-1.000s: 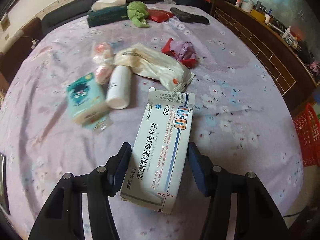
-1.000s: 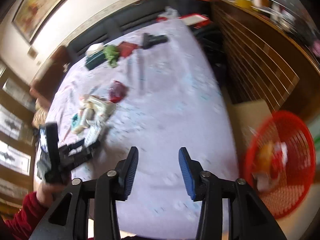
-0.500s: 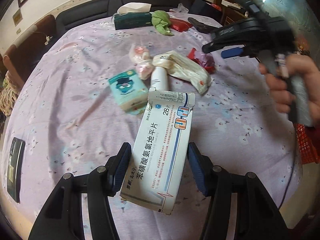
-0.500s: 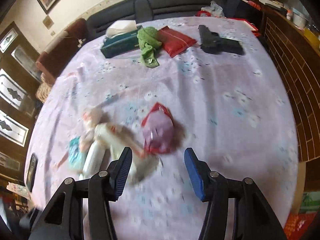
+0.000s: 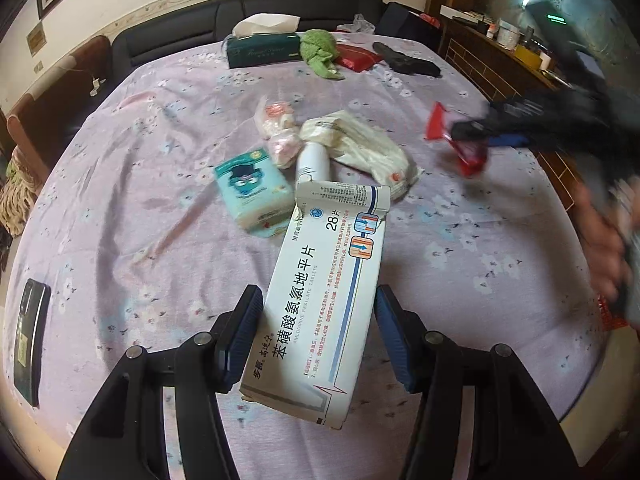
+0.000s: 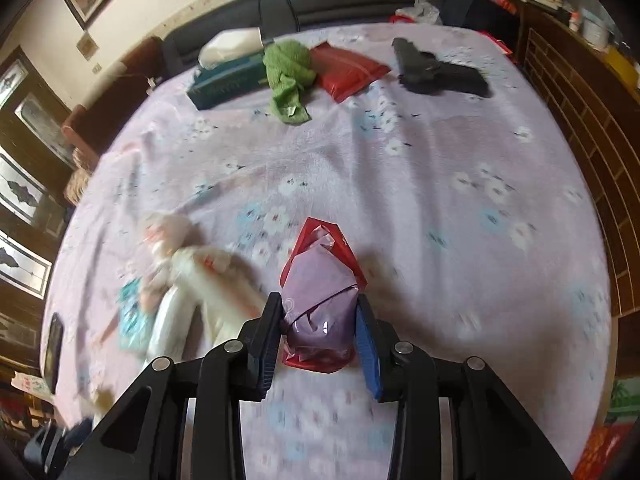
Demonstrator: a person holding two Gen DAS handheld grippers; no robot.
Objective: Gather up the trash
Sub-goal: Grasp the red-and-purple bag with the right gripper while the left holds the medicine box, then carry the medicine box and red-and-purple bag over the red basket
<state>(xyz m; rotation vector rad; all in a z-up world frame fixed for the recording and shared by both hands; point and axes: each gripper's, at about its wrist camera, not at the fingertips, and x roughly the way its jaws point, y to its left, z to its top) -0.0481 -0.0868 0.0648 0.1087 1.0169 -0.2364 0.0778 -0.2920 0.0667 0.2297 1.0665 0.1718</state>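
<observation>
My left gripper [image 5: 316, 320] is shut on a white medicine box [image 5: 332, 280] with blue print, held above the lilac floral cloth [image 5: 120, 200]. In the right wrist view my right gripper [image 6: 318, 324] straddles a red and purple wrapper [image 6: 320, 300] lying on the cloth. Its jaws are closing, and both pads touch the wrapper's sides. The left wrist view shows the same gripper [image 5: 476, 138] blurred at the right over the red wrapper [image 5: 466, 160]. A teal tissue pack [image 5: 252, 192], a white bottle [image 5: 314, 160], a crumpled white bag [image 5: 360, 148] and a small pink bag [image 5: 280, 136] lie together mid-cloth.
At the far edge lie a dark green tissue box [image 6: 228, 80], a green cloth [image 6: 288, 76], a red packet [image 6: 348, 66] and a black pistol-shaped object [image 6: 436, 70]. A dark phone [image 5: 30, 336] rests at the left edge. A red basket [image 6: 604, 448] shows at the lower right. A wooden slatted cabinet [image 6: 592, 128] stands to the right.
My right gripper swung from the red basket's side across the cloth to the red and purple wrapper, and its jaws narrowed onto it. The left gripper kept hold of the box and rose slightly.
</observation>
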